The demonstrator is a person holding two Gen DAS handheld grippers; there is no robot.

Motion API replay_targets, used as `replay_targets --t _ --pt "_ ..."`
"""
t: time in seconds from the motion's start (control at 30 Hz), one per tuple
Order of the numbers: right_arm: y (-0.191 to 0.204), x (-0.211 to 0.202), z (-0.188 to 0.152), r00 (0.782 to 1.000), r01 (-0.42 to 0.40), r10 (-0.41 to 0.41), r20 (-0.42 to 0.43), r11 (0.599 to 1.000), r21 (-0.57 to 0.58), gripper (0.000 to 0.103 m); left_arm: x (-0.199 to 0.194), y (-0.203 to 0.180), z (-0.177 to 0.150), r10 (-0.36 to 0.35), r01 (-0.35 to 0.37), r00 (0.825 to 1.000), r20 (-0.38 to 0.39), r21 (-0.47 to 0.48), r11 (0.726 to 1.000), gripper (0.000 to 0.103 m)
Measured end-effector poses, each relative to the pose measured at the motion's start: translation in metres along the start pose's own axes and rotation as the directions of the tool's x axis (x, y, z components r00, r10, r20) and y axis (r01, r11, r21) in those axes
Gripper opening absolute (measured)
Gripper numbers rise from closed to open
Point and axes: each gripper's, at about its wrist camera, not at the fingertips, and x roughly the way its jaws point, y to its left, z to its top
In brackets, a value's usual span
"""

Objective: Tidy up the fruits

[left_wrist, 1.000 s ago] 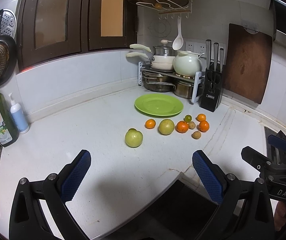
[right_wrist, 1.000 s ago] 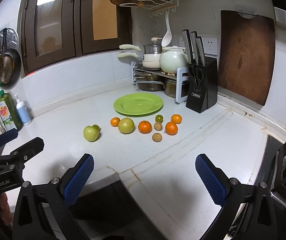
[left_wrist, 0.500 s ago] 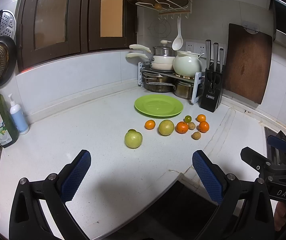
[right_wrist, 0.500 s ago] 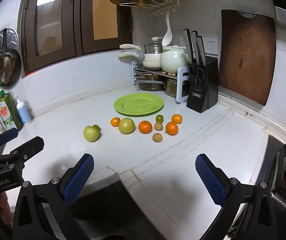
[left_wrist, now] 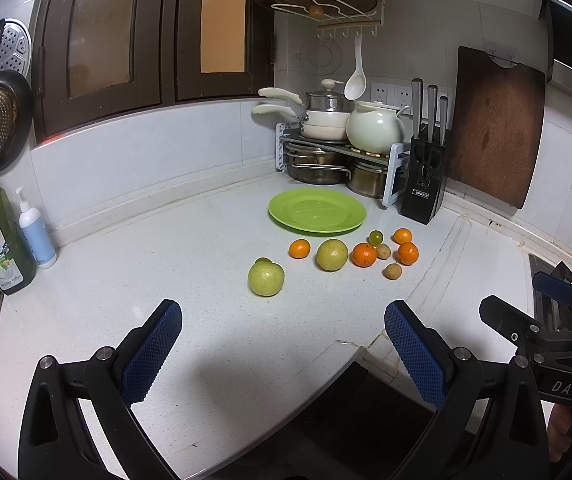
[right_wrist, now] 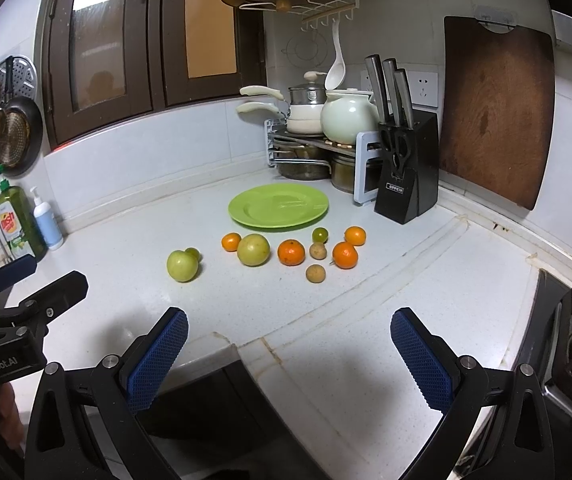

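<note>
— On the white counter, near the green plate?
— Loose fruits, just in front of its rim, none on it.
— Left gripper?
— Jaws wide apart, holding nothing, well short of the fruit.
— Right gripper?
— Same: spread wide, empty.

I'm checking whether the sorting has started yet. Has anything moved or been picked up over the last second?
Nothing visibly changed. The left gripper and right gripper are both open and empty at the counter's near edge. The fruits, such as the green apple, lie on the counter in front of the green plate, which holds nothing.
</note>
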Motion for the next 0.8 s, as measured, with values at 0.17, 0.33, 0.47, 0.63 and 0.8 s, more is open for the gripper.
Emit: replay_targets --t 0.17,0.33,0.47,0.63,0.8 --pt "0.000 0.002 0.000 1.000 -0.004 0.004 -0.004 1.000 0.001 0.102 0.004 0.000 0.003 0.003 -0.003 1.000 -0.003 -0.001 1.000 0.103" --pt "0.000 0.008 0.000 1.000 -0.010 0.010 -0.012 1.000 -0.003 0.102 0.010 0.002 0.002 0.006 -0.006 1.000 -0.010 -0.008 1.000 0.103" --pt "0.002 0.015 0.002 1.000 -0.012 0.012 -0.022 1.000 -0.005 0.102 0.017 0.006 0.002 0.007 -0.007 1.000 -0.018 -0.012 1.000 0.103" --pt "0.003 0.028 0.007 0.999 -0.005 0.004 -0.036 1.000 -0.007 0.102 0.031 0.011 0.002 0.007 -0.007 0.999 -0.032 -0.016 1.000 0.103" --pt "0.005 0.047 0.012 0.999 -0.001 0.001 -0.049 1.000 -0.007 0.102 0.050 0.015 0.004 0.018 -0.017 0.999 -0.036 0.004 1.000 0.103"
